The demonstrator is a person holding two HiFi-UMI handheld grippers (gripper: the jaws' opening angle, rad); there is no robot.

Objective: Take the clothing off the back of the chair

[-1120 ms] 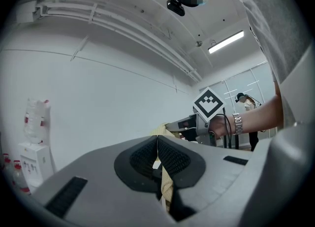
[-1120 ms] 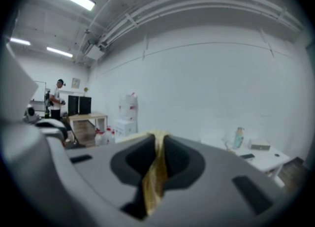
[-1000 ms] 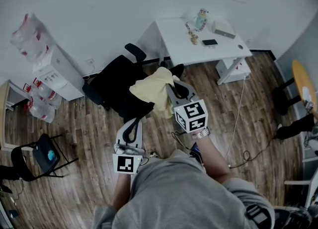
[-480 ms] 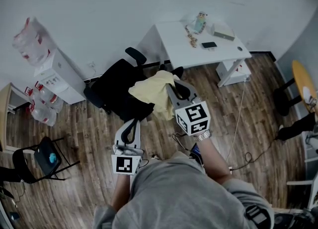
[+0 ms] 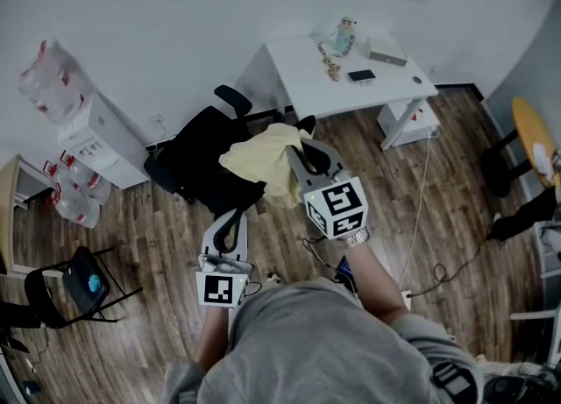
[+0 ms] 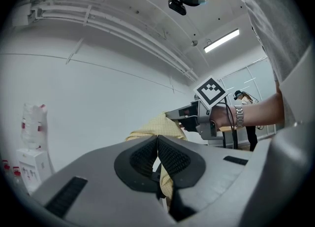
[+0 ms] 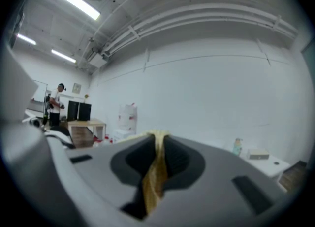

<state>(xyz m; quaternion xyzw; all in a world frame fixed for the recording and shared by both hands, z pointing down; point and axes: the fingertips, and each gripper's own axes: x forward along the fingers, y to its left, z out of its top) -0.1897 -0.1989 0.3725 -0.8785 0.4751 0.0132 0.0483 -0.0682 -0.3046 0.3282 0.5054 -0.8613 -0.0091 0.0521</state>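
Note:
A pale yellow garment (image 5: 263,159) hangs bunched over the back of the black office chair (image 5: 197,155) in the head view. My right gripper (image 5: 296,153) is shut on its upper right edge. In the right gripper view a yellow fold (image 7: 156,172) is pinched between the pads of that gripper (image 7: 158,140). My left gripper (image 5: 240,213) is held lower, in front of the chair back. Its pads meet in the left gripper view (image 6: 157,140) with nothing seen between them. The garment (image 6: 162,127) and the right gripper (image 6: 194,117) show ahead of it.
A white desk (image 5: 307,60) with a bottle, a phone and a box stands behind the chair. At the left are a water dispenser (image 5: 96,135) with spare bottles and a black folding chair (image 5: 74,279). A cable (image 5: 422,209) runs over the wood floor at the right.
My right gripper has risen a little with the garment, which lifts slightly off the chair back. The left gripper has stayed put.

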